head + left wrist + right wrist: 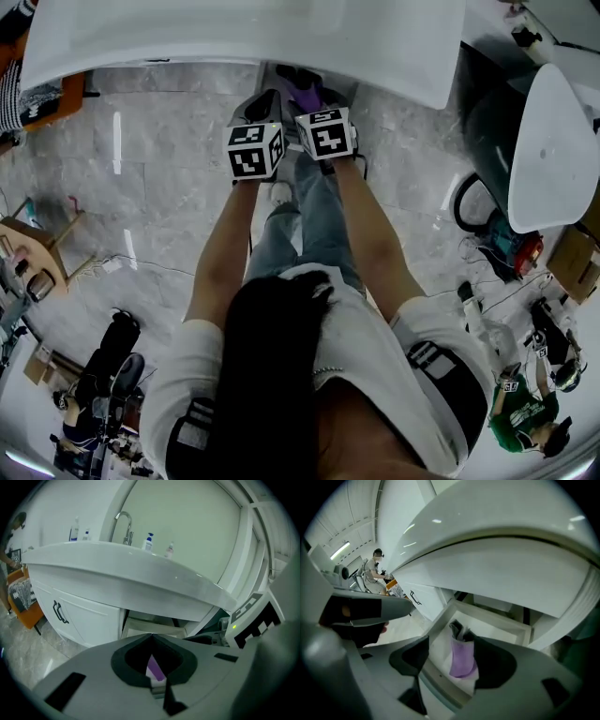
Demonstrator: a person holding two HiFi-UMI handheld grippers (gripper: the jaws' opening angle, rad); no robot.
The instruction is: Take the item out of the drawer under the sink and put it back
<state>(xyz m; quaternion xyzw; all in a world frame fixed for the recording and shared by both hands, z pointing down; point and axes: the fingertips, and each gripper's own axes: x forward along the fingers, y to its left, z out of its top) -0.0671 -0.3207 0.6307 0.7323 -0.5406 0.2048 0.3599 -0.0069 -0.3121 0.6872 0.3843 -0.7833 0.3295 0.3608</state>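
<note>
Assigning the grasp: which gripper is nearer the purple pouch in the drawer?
Right. The right gripper hangs just over the purple pouch in the drawer, open jaws framing it. The left gripper sits off to the pouch's left, jaws together.

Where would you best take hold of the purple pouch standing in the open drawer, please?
Grip the purple pouch around its upper body, just below the dark contents poking out, coming down from above. It stands upright in the open drawer, so its sides look free, while the walls would likely block a low approach.
</note>
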